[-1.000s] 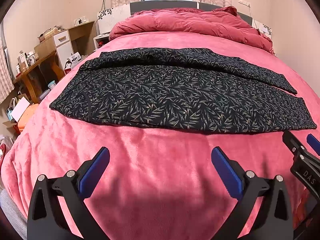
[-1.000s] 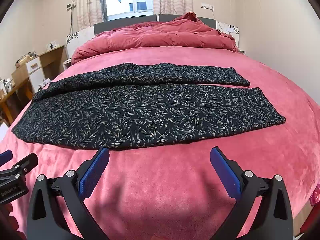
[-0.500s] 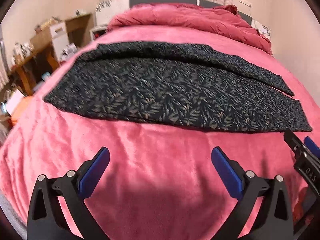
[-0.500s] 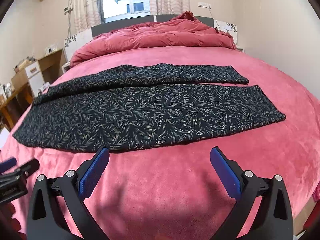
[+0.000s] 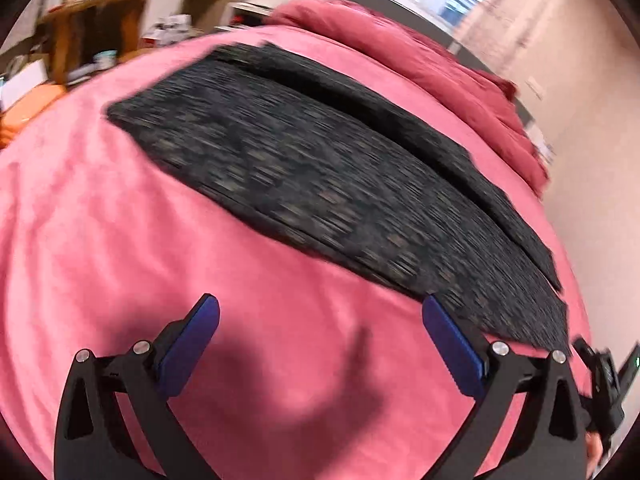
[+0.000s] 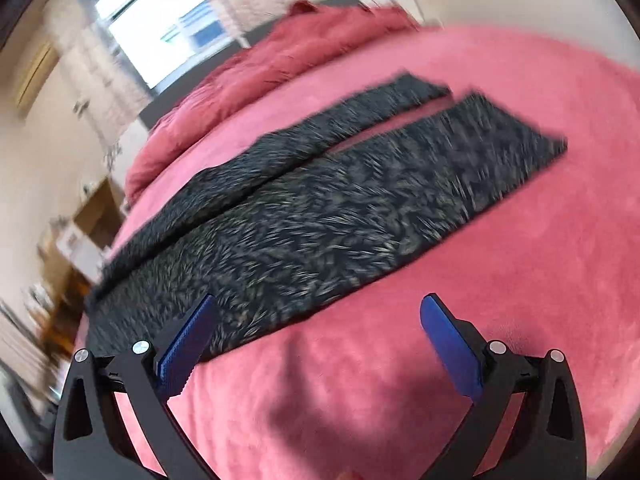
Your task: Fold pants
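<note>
matt patterned cloth pants (image 5: pixel 340 184); plush pink blanket (image 5: pixel 120 240).

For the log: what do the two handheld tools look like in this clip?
Both match. The left tool and right tool each have matte black, arched plastic arms with cut-out slots, silver round rivets at the joints, and flat blue finger pads with ridged edges. No cables or sleeves show.

I am holding my left gripper (image 5: pixel 320 328) with its jaws spread wide, nothing lying between the blue pads (image 5: pixel 188 346). I am holding my right gripper (image 6: pixel 318 330) with its jaws spread just as wide and bare between them. Both wrists are tilting. Off to the right of the left jaws, my right gripper's black tips (image 5: pixel 604 384) are showing.
</note>
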